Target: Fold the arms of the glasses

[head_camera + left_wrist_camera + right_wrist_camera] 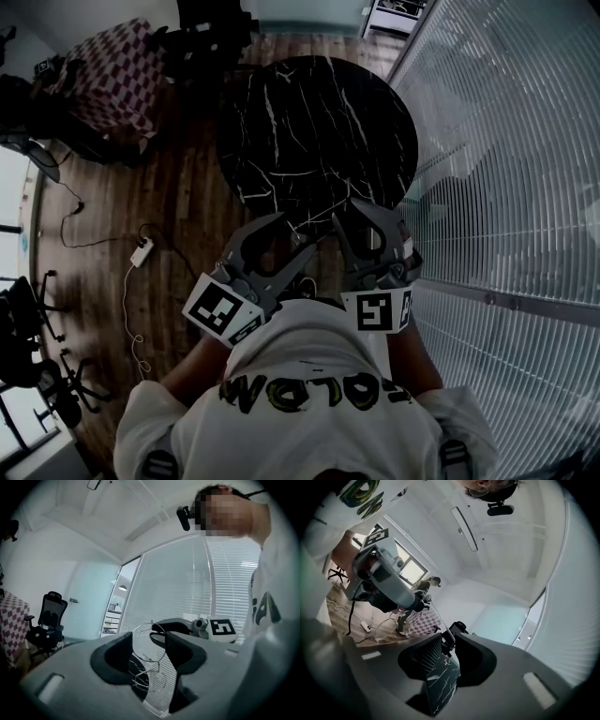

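Observation:
Thin wire-framed glasses hang in the air between my two grippers, close to the person's chest and above the near edge of a round black marble table. My left gripper looks shut on the frame by the lenses, whose wire rims show between its jaws. My right gripper faces it from the right. Its jaws are shut on one thin arm that runs straight back to the left gripper's tip. In the head view the glasses are only a faint wire.
A wall of white blinds runs along the right. A checked-cloth table stands at the back left. A power strip with its cable lies on the wooden floor, with office chairs at the left edge.

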Demonstrator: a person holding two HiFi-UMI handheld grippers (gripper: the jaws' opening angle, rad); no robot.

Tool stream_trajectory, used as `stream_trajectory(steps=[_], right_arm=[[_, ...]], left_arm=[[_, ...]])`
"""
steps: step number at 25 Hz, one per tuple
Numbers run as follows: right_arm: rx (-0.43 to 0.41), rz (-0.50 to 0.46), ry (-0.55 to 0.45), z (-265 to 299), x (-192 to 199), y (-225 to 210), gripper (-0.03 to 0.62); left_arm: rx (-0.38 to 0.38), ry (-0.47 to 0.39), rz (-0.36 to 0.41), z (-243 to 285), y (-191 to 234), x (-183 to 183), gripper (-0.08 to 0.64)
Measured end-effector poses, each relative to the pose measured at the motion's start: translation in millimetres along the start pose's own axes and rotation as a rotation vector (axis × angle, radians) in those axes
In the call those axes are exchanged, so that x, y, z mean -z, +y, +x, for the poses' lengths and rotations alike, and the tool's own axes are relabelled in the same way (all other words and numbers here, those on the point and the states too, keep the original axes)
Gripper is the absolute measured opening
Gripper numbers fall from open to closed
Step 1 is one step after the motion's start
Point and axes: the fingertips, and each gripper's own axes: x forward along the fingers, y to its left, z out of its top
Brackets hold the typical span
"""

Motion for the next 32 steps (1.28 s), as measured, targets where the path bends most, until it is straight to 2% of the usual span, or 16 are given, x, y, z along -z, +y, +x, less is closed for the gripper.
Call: stream_trajectory(steps=[8, 15, 22, 27, 32], right_arm=[[0.025, 0.048, 0.008, -3.3, 3.0, -6.2, 0.092], [0.046, 0.248, 0.116, -5.8, 48.5, 0.3, 0.092], [0.029, 0.438, 0.139, 2.1, 74.1, 16.0, 0.092], [0.014, 0.477, 0.143, 5.0, 77.8, 20.2, 0.091], [0.015, 0.507, 0.112, 5.7, 69.6, 19.3, 0.092]], left_arm=[[-0.027, -0.029, -0.009, -1.2, 8.2, -5.2, 0.218], [-0.081, -0.095, -0.029, -8.1, 22.0, -21.7, 0.218], [-0.049, -0.127, -0.049, -8.8, 15.2, -32.2, 0.218], [-0.022, -0.148, -0.056, -9.3, 9.0, -33.7, 0.218], [-0.002, -0.123, -0.057, -6.8, 5.1, -27.6, 0.218]])
